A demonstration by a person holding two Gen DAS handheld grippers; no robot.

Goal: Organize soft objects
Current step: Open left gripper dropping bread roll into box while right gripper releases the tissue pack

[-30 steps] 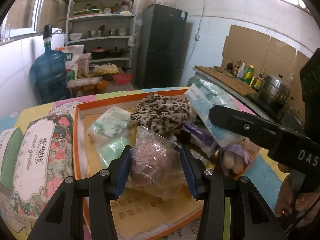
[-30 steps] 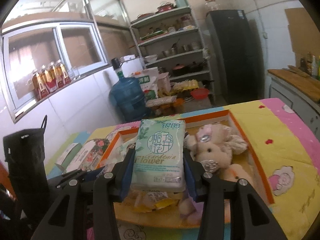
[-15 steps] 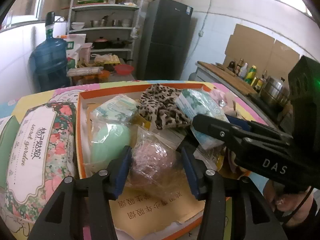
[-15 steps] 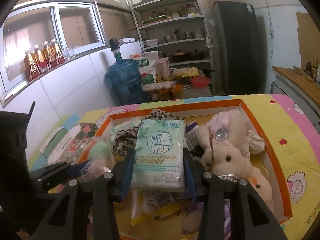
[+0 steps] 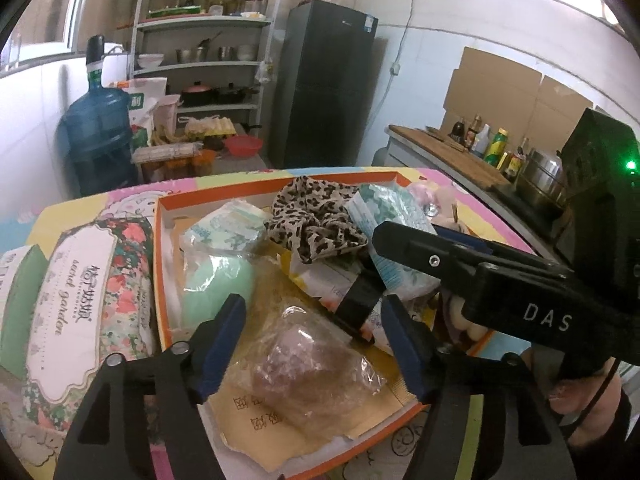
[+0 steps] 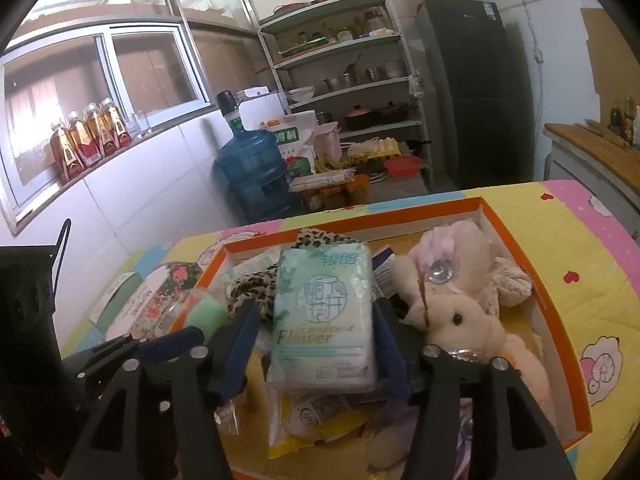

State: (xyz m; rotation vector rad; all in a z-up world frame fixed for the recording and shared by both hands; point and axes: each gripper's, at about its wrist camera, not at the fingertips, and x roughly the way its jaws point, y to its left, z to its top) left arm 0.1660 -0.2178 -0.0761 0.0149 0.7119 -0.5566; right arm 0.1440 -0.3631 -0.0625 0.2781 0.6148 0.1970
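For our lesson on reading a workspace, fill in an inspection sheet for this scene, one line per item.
Surface: patterned cloth under an orange box.
Job's things: tissue pack, clear bag, plush toy, leopard cloth, all in the box.
Clutter: floral pack beside the box.
Grippers: left gripper open around the bag; right gripper just opened, pack between its fingers.
Cables: nothing seen.
Surroundings: shelves, fridge, water jug.

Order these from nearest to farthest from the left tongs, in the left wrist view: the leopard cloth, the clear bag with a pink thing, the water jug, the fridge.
1. Clear bag: between the left tongs, low in the orange box.
2. Leopard cloth: further back in the box, centre.
3. Water jug: beyond the table, far left.
4. Fridge: by the back wall, centre right.
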